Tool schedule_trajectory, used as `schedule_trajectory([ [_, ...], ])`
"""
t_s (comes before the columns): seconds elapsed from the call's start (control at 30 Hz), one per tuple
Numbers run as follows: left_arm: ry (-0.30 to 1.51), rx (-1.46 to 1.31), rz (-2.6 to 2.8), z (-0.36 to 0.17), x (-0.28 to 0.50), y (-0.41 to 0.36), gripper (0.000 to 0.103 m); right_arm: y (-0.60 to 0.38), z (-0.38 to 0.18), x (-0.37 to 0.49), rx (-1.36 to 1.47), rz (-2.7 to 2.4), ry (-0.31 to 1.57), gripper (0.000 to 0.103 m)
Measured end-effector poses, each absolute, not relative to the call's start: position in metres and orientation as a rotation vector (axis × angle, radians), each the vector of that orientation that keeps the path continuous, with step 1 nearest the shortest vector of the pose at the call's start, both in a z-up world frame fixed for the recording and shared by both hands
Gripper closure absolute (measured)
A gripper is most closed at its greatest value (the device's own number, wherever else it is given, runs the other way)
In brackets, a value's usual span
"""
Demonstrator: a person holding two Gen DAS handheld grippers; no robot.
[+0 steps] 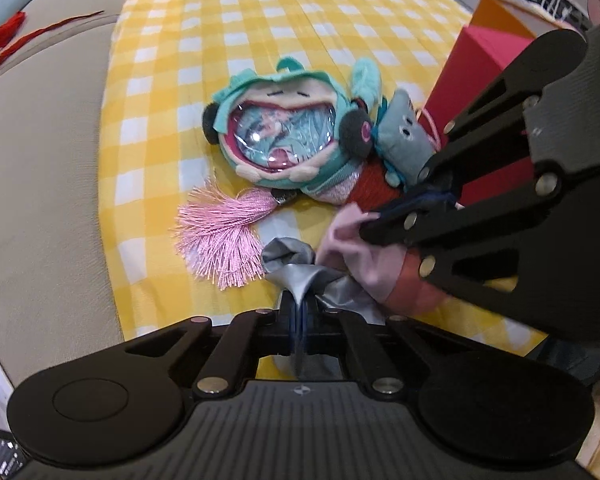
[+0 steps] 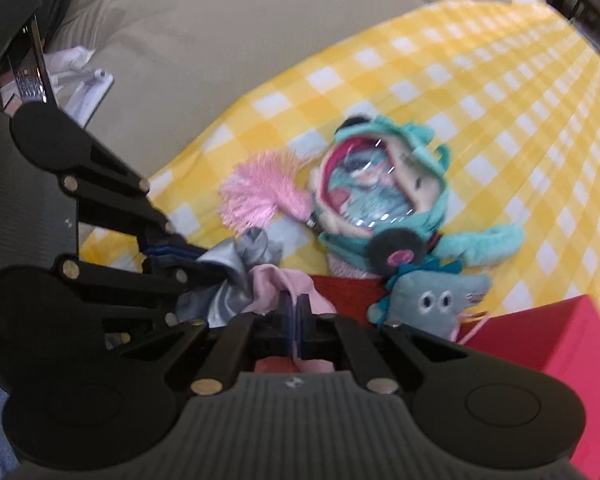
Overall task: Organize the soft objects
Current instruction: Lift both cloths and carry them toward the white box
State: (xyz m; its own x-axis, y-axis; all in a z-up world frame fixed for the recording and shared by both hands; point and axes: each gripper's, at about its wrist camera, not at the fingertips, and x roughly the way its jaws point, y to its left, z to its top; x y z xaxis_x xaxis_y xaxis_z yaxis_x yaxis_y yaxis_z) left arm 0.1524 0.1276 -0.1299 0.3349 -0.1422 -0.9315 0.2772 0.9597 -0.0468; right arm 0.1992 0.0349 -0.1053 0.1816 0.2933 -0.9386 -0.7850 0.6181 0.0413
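A crumpled silver-grey satin cloth [image 1: 300,276] lies at the near edge of the yellow-and-white checked blanket [image 1: 300,12], pinched tight by the left gripper [image 1: 298,320]. Touching it on the right, a soft pale pink cloth [image 1: 352,248] is clamped in the right gripper [image 2: 296,312], which crosses in from the right. Just beyond them lie a pink silky tassel [image 1: 220,236], a teal plush doll with a clear bubble face [image 1: 280,136] and a small grey stuffed creature with stitched eyes [image 1: 404,132]. A red cardboard box [image 1: 476,80] stands far right, and a beige sofa cushion [image 1: 40,160] lies left of the blanket.
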Motion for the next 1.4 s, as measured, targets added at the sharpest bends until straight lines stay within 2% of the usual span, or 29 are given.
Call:
schedule_trajectory([
  [0.37, 1.101, 0.109, -0.223, -0.087, 0.145, 0.124, 0.1, 0.021, -0.048, 0.194, -0.477, 0.76, 1.014, 0.103],
  [0.53, 1.069, 0.115, -0.213, -0.073, 0.145, 0.123, 0.1, 0.008, -0.03, 0.198, -0.407, 0.76, 1.026, 0.103],
  [0.63, 1.063, 0.114, -0.216, -0.07, 0.145, 0.121, 0.1, 0.004, -0.029, 0.201, -0.39, 0.733, 1.035, 0.103],
  [0.87, 1.089, 0.105, -0.229, -0.078, 0.142, 0.113, 0.1, 0.001, -0.061, 0.219, -0.24, 0.698, 1.212, 0.103],
  [1.23, 1.132, 0.024, -0.213, -0.097, 0.148, 0.109, 0.1, -0.003, -0.057, 0.219, -0.243, 0.666, 1.167, 0.103],
  [1.4, 1.109, 0.053, -0.205, -0.087, 0.145, 0.107, 0.1, -0.009, -0.042, 0.212, -0.274, 0.674, 1.112, 0.103],
])
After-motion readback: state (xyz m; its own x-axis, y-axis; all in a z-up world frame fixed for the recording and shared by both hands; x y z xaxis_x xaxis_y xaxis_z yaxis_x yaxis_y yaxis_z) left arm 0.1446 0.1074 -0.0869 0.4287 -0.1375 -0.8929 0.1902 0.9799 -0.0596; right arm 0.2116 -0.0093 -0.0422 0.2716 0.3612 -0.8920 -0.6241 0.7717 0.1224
